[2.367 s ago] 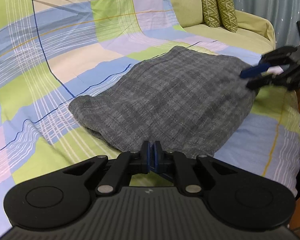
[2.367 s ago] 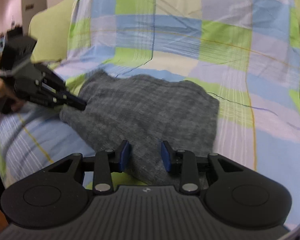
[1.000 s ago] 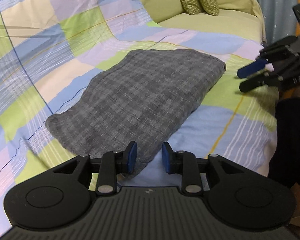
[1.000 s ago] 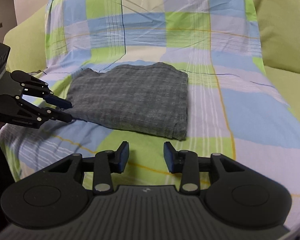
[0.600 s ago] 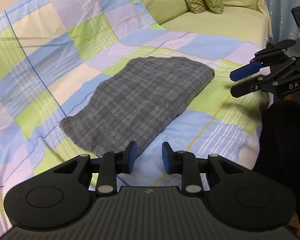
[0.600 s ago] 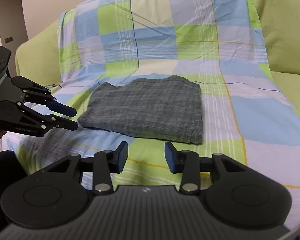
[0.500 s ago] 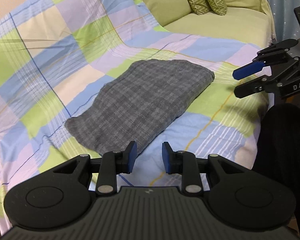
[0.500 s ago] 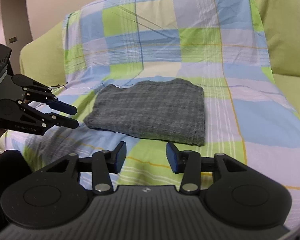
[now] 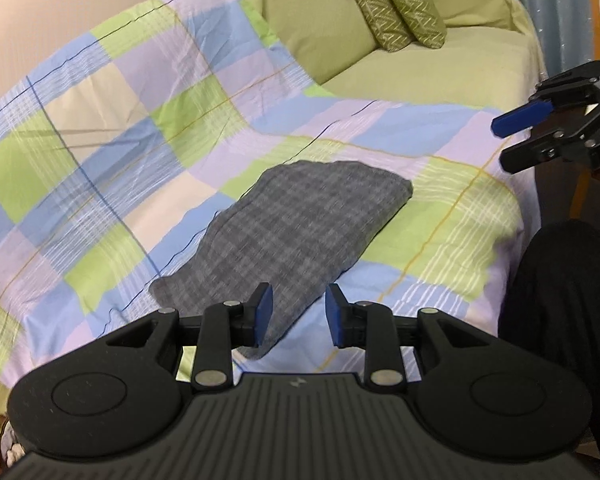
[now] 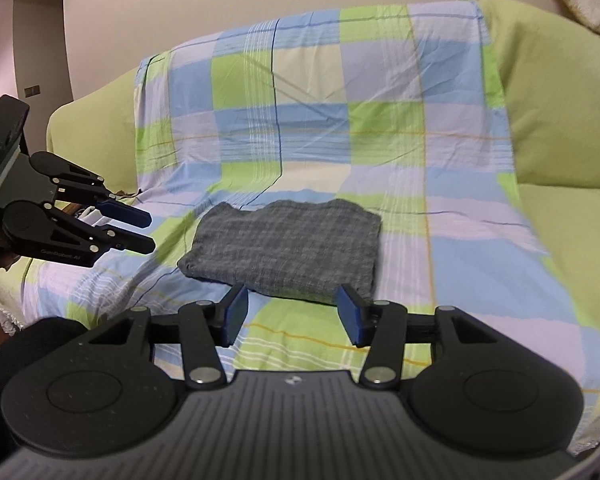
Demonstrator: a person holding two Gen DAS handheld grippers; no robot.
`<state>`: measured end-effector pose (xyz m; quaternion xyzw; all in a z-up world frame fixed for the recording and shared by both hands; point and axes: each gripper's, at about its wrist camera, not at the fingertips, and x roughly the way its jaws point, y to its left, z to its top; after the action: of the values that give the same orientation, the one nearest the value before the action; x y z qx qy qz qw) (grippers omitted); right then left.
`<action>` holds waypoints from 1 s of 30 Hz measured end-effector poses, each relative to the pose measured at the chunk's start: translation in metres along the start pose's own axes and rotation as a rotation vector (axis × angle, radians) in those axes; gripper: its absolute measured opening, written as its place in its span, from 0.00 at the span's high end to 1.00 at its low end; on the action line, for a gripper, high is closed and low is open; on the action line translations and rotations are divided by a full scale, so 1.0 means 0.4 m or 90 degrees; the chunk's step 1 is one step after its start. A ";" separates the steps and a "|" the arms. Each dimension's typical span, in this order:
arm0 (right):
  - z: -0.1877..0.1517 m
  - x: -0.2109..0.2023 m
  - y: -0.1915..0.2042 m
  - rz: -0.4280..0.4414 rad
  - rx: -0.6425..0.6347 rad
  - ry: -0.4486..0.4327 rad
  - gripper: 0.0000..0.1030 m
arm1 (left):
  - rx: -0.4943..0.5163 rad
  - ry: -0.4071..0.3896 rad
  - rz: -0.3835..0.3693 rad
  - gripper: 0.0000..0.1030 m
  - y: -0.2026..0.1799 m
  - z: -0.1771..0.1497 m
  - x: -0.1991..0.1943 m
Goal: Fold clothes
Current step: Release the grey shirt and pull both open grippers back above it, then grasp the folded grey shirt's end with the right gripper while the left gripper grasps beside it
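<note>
A grey checked garment [image 9: 296, 232] lies folded into a flat rectangle on the checked sheet [image 9: 100, 152] over the sofa seat; it also shows in the right wrist view [image 10: 288, 252]. My left gripper [image 9: 299, 310] is open and empty, held back from the garment's near end; in the right wrist view it hangs at the left [image 10: 150, 230]. My right gripper [image 10: 292, 310] is open and empty, off the garment's front edge; in the left wrist view it hangs at the right [image 9: 500, 142].
The green sofa [image 9: 440, 68] carries two patterned cushions [image 9: 396, 8] at its far end and a big back cushion [image 10: 560, 92]. The sheet's front edge drops off the seat. A dark-clothed leg [image 9: 560, 300] is at the right.
Both grippers have pulled back and up from the garment, which now looks smaller and farther. The left gripper opened after the earliest frame; the garment lies still.
</note>
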<state>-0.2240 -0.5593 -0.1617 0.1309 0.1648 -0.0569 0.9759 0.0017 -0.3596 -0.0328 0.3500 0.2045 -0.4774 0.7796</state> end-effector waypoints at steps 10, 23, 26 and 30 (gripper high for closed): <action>0.017 -0.076 0.055 -0.085 -0.015 0.001 0.43 | -0.002 -0.011 -0.066 0.65 0.022 -0.027 0.059; 0.037 0.031 0.145 -0.090 -0.077 0.047 0.42 | -0.022 -0.007 -0.086 0.64 0.047 -0.073 0.085; 0.045 0.051 0.145 -0.091 -0.099 0.056 0.41 | -0.017 -0.007 -0.079 0.58 0.045 -0.081 0.083; 0.055 0.079 0.146 -0.092 -0.128 0.069 0.40 | 0.019 -0.015 -0.066 0.57 0.034 -0.099 0.086</action>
<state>-0.1784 -0.5114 -0.1386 0.0228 0.2311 -0.1027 0.9672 0.0302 -0.3468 -0.0773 0.3449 0.2064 -0.5241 0.7508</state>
